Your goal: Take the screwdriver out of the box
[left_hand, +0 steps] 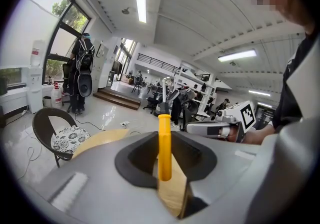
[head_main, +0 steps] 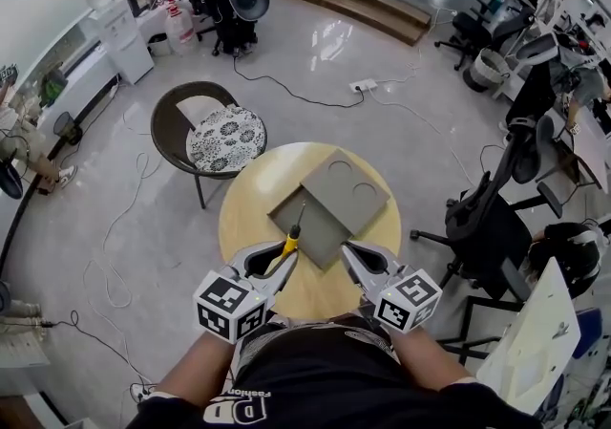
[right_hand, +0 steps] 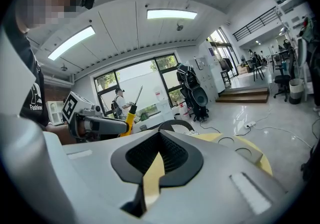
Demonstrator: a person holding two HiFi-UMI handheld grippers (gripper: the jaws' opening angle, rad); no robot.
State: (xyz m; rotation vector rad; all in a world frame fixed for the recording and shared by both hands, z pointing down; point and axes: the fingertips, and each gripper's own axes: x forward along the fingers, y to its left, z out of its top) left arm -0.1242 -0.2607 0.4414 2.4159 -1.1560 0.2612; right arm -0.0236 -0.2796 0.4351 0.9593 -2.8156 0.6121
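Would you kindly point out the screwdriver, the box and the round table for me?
screwdriver [left_hand: 164, 148], left gripper view, middle of its yellow handle.
box [head_main: 346, 190], head view, grey panel bearing two rings.
round table [head_main: 243, 222], head view, bare yellow top, left of the box.

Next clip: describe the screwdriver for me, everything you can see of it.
The screwdriver has a plain yellow handle that looks like plastic, a short black collar and a thin metal shaft. The left tool is shut on the handle. The screwdriver stands nearly upright, tip up and tilted slightly, raised over the near edge of the open grey box on the round wooden table. Only the tool touches it.
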